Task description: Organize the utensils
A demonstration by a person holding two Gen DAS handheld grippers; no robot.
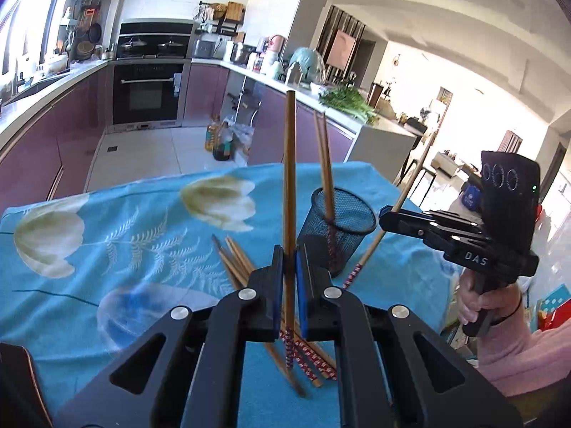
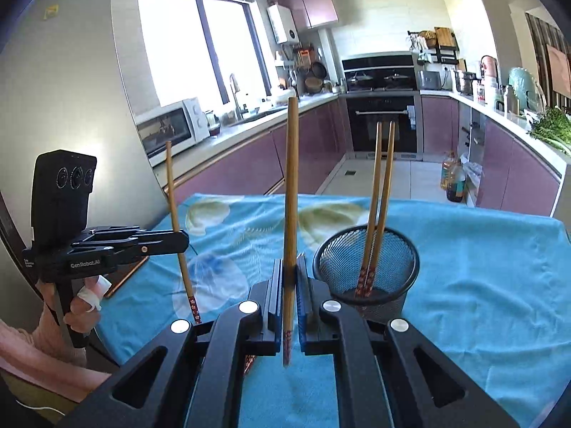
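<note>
Turquoise floral tablecloth (image 1: 150, 221) fills lower frame. Mesh cup (image 2: 367, 267) right of centre: two chopsticks (image 2: 378, 192). Left gripper (image 1: 289, 267), right gripper (image 2: 291, 278): each clamps one upright chopstick. Loose chopsticks (image 1: 235, 260) at lower centre, number uncertain.

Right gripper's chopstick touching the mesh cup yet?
Apart. The right wrist view shows the chopstick upright, clamped in the right gripper, with blue cloth visible between it and the mesh cup rim.
</note>
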